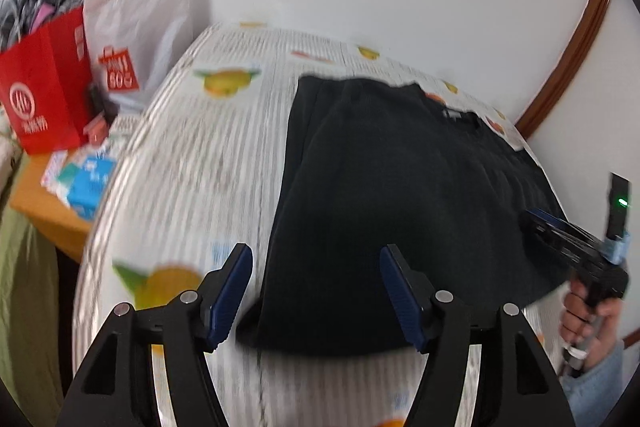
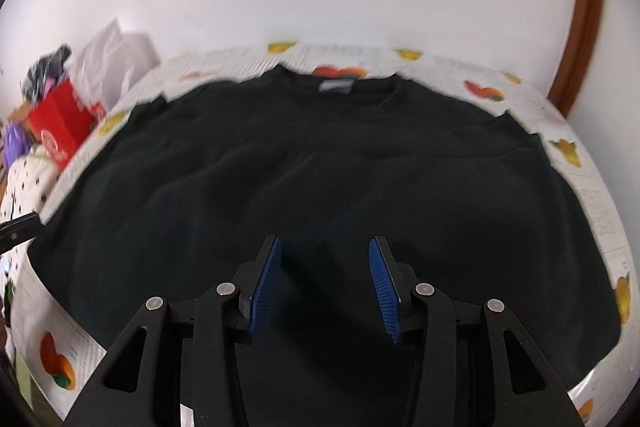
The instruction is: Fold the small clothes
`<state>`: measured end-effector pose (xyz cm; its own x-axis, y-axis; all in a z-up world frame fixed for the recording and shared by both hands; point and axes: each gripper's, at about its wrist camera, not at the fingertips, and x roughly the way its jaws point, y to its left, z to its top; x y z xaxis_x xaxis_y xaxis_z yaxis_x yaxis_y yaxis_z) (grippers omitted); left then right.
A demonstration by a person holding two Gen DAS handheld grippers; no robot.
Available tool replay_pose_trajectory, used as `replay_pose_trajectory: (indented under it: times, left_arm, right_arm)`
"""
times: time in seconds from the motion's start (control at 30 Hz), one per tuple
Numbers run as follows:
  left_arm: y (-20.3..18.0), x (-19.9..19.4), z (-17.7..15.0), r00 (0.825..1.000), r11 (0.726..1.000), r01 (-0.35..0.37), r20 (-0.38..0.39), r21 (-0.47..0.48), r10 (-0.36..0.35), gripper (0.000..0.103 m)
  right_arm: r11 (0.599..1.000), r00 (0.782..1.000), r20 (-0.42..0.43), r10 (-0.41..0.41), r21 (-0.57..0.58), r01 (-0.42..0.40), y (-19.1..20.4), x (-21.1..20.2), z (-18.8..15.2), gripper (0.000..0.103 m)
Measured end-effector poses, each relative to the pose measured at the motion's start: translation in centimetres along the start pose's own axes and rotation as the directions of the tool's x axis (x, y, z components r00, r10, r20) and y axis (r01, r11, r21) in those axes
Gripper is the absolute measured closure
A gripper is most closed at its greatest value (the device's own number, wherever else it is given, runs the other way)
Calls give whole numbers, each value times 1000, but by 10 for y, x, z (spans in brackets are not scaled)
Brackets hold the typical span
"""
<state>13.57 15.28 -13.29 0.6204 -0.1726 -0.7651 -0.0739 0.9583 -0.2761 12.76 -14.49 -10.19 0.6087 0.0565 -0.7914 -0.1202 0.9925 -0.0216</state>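
White wall behind a fruit-print worktop (image 2: 592, 195); black sweater (image 2: 320, 167) lies flat across centre frame. Left hand-held gripper (image 1: 316, 291) and right hand-held gripper (image 2: 325, 285) hover spread, empty. Best pinch the edges evenly.

My desk (image 2: 592, 195) wears white cloth printed with fruit and text lines; black shirt (image 2: 320, 187) lies flat on it, collar toward wall; beside it, lower wooden stand (image 1: 44, 211) carries red bag (image 1: 48, 87), blue packets (image 1: 86, 183).
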Motion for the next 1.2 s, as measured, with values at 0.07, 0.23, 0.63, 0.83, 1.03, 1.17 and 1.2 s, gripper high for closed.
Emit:
replay_pose_trajectory:
  times: [0.07,0.23,0.63,0.83,1.03,1.17,1.2]
  left_arm:
    - [4,-3,-12,1000,1000,9,-6,-7,-9,39]
    - [13,-7,-36,999,999,39,-17,-32,-39,39]
    - [15,3,-55,983,969,183,5,-168,-185,39]
    - [4,15,-46,984,964,175,43,-198,-170,41]
    - [-4,21,-39,992,974,124,42,-192,-118,47]
    - [1,19,-39,995,975,102,38,-200,-96,58]
    - [3,18,-39,995,973,100,36,-207,-95,58]
  right_arm:
    - [1000,999,-36,-30,6,30,5,15,-5,58]
    - [997,997,-20,-69,30,70,6,26,-3,58]
    - [996,996,9,-85,18,85,7,27,-7,57]
    - [995,995,29,-96,7,96,10,26,-12,57]
    - [995,995,33,-97,5,97,10,26,-12,57]
    - [994,994,15,-108,-21,108,13,25,-10,57]
    - [993,993,-5,-114,-20,114,14,23,-7,56]
